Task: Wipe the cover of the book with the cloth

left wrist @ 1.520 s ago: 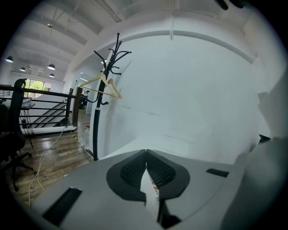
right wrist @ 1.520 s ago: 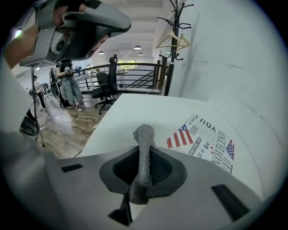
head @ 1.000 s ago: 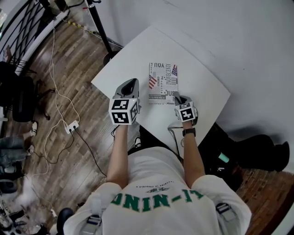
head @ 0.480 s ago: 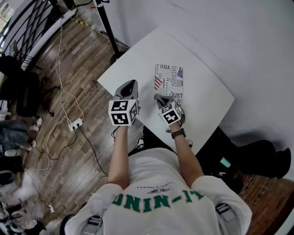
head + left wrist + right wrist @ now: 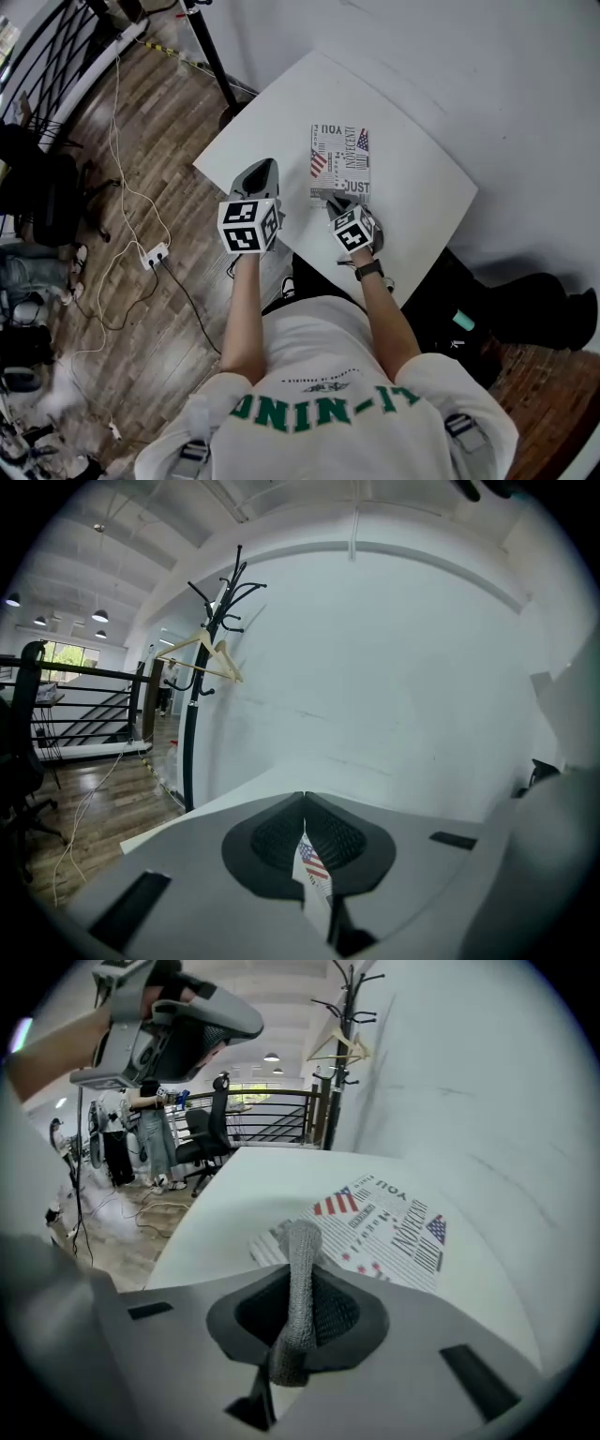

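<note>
Book [image 5: 339, 164]: thin, white cover printed with black text and red-white-blue flags. Lies flat on the far half of the square white table with rounded corners [image 5: 412, 187], near edge towards the person.

Cloth [image 5: 300, 1241]: narrow strip of grey knitted mesh, standing upright between the jaws of the right gripper [image 5: 302, 1274], which are clamped on it. Its top end sits over the near edge of the book's cover; contact cannot be told.

Left gripper [image 5: 262, 173]: over the table just left of the book, apart from it. Jaws closed tip to tip, nothing held; a sliver of flag print shows through the slit behind the tips.

Surroundings: wooden plank floor [image 5: 141, 141]; black coat stand [image 5: 211, 639] by the white wall.
</note>
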Demonstrator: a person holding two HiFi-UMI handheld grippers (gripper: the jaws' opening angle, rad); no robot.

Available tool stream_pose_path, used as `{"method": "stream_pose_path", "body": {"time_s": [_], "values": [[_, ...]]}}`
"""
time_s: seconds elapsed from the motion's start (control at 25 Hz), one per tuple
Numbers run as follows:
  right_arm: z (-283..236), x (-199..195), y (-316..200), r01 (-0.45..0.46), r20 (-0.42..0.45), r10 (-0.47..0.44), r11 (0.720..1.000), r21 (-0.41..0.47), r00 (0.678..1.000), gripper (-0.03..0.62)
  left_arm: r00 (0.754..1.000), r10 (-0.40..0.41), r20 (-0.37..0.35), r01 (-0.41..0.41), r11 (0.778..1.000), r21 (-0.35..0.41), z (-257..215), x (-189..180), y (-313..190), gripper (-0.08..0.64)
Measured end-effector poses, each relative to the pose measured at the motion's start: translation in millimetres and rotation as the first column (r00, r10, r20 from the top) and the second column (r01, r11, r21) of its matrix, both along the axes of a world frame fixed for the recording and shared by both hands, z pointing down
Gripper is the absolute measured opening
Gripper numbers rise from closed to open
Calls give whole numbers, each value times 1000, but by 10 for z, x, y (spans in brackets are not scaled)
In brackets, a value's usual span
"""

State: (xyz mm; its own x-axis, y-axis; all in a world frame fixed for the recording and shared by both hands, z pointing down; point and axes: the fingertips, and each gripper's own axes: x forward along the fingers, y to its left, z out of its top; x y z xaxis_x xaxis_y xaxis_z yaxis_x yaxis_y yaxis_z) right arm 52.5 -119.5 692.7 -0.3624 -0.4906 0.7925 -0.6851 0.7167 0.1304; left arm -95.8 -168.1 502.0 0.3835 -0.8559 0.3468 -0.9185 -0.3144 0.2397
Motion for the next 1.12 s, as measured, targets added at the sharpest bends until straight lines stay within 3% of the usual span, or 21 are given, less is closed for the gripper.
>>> {"method": "stream_pose_path", "body": {"time_s": [0.16, 0.28, 0.48, 0.64, 0.92, 1.12], "values": [[9, 730, 5, -159, -9, 159, 987, 16, 987, 46, 999, 51, -3, -51, 999, 7, -7, 229, -19, 14], [-1, 1059, 9, -235, -7, 236, 971, 38, 972, 43, 997, 78, -3, -78, 997, 11, -20, 335, -11, 14], [33, 1132, -17, -306, 17, 306, 951, 43, 952, 41, 996, 89, -2, -89, 996, 6, 1, 388, 16, 14], [-99, 1151, -121, -409, 153, 401, 912, 24, 903, 38, 996, 85, 4, -86, 996, 13, -46, 372, 47, 14], [-1408, 884, -334, -440, 348, 348, 867, 235, 870, 38, 997, 73, 10, -73, 995, 73, -408, 314, 120, 14], [-2382, 685, -241, -472, 480, 268, 797, 377, 835, 38, 997, 68, 45, -75, 983, 168, -780, 343, 191, 14]]}}
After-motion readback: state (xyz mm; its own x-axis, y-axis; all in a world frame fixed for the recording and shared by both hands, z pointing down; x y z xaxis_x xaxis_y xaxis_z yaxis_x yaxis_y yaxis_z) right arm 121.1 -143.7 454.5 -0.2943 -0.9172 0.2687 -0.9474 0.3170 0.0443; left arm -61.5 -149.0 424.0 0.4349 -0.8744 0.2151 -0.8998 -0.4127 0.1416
